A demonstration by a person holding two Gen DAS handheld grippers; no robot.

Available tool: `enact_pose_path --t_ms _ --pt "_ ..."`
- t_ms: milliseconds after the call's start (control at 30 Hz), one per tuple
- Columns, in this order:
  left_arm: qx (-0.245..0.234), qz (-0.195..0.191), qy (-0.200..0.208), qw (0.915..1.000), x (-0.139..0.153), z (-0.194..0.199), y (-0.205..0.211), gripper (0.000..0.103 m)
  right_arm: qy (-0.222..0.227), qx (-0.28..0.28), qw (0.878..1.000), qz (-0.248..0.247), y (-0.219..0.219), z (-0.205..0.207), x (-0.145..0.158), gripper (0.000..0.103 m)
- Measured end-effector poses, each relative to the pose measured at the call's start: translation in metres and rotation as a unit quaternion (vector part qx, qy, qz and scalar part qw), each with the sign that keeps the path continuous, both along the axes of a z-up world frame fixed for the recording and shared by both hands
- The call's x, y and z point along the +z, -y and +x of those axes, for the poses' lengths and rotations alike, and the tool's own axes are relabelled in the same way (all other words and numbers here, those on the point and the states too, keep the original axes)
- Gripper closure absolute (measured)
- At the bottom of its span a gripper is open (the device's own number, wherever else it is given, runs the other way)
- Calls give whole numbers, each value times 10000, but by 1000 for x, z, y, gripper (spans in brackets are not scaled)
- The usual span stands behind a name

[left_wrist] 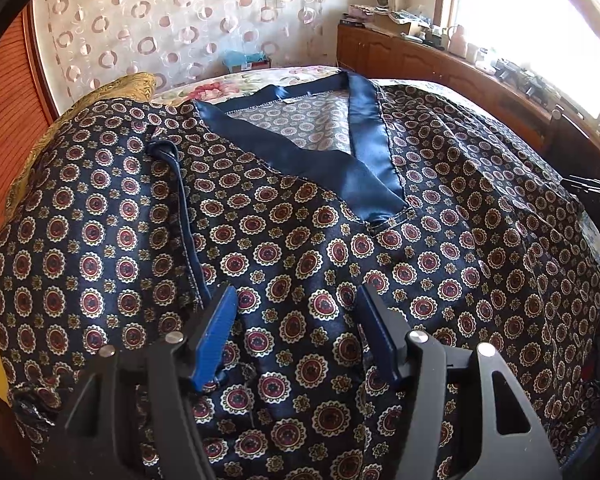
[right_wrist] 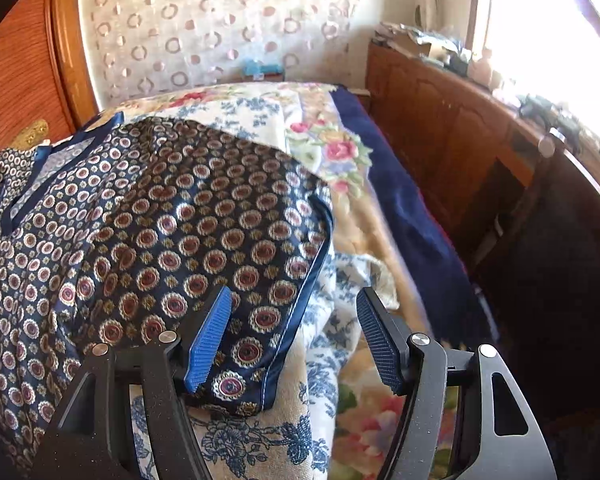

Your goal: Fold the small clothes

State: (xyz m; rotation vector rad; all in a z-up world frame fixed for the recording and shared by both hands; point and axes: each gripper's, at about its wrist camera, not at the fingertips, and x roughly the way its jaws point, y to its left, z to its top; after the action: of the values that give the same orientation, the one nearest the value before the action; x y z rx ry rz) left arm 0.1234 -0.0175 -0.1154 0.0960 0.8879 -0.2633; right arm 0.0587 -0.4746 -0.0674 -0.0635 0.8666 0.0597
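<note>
Left gripper [left_wrist: 296, 300]: its two blue-padded jaws stand apart with nothing pinched between them. They point down over the middle of a satin V-neck top [left_wrist: 300, 216], dark navy and printed with red-and-cream medallions, which lies front up and spread out on a bed. The plain blue neckline band [left_wrist: 364, 160] lies straight ahead of the jaws, further up the bed, so the top's long axis runs directly away from this gripper. A sleeve hem [left_wrist: 184, 208], piped in blue, lies folded across the chest just ahead and left of the left jaw.

Right gripper [right_wrist: 296, 304]: its jaws are also apart and hold nothing. The other sleeve's [right_wrist: 220, 240] piped edge [right_wrist: 300, 300] passes between the jaws from lower left to upper right. The left pad [right_wrist: 208, 336] is over the printed fabric; the right pad [right_wrist: 380, 340] is over the floral bedspread [right_wrist: 340, 152]. Whether either pad touches the cloth cannot be told.

The right gripper seems the nearer to a graspable edge; the sleeve would fold leftward, toward the neckline.

Count: one top, two sleeves, two grippers. A wooden sideboard [right_wrist: 440, 120] stands beyond the bed, under a bright window.
</note>
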Motion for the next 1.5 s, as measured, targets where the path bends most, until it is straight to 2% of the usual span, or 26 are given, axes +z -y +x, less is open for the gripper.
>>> enact_pose_path --t_ms 67,133,267,367,433,533,600,700,933,1167,1267,1367,1400,1433,1500 --pt "-29 6 -8 10000 0 -1 2 36 -22 36 10000 46 -1 -1 -1 36" --pt "-67 -2 -32 10000 -1 0 3 26 -58 70 9999 125 0 -2 -2 36" --pt "-182 31 -68 9998 -3 3 8 17 -138 188 9992 333 1 -2 -4 37" --pt "-222 42 -107 9997 -4 3 9 10 -122 279 9988 383 -1 -4 -3 48" --pt "-237 46 -120 9996 -4 4 10 7 -77 331 9989 316 -4 -5 -1 64" --pt "-235 47 -147 9996 -5 5 10 4 39 315 9995 -71 -12 -7 1 76" --pt "-230 69 -162 9996 -6 7 11 1 108 419 9988 -238 -16 -8 2 98" --pt "-194 68 -189 9996 -6 7 10 0 277 457 9980 -340 -20 -10 7 100" --pt "-193 64 -186 9996 -7 7 9 0 735 720 9946 -125 -44 -7 36 100" --pt "-217 57 -180 9996 -6 6 10 0 1202 1580 9801 22 -123 0 73 100" --pt "-214 58 -180 9996 -6 6 9 0 1259 2005 9716 -48 -167 4 73 100" --pt "-215 55 -182 9996 -6 6 10 0 1161 2167 9692 -150 -196 6 62 100" --pt "-215 55 -181 9996 -6 6 9 0 1086 2183 9697 -135 -202 8 57 94" --pt "-215 54 -181 9996 -6 6 10 0 1035 2197 9700 -112 -205 9 54 82" --pt "-215 55 -180 9996 -6 6 9 0 997 2126 9720 -31 -200 12 51 71"
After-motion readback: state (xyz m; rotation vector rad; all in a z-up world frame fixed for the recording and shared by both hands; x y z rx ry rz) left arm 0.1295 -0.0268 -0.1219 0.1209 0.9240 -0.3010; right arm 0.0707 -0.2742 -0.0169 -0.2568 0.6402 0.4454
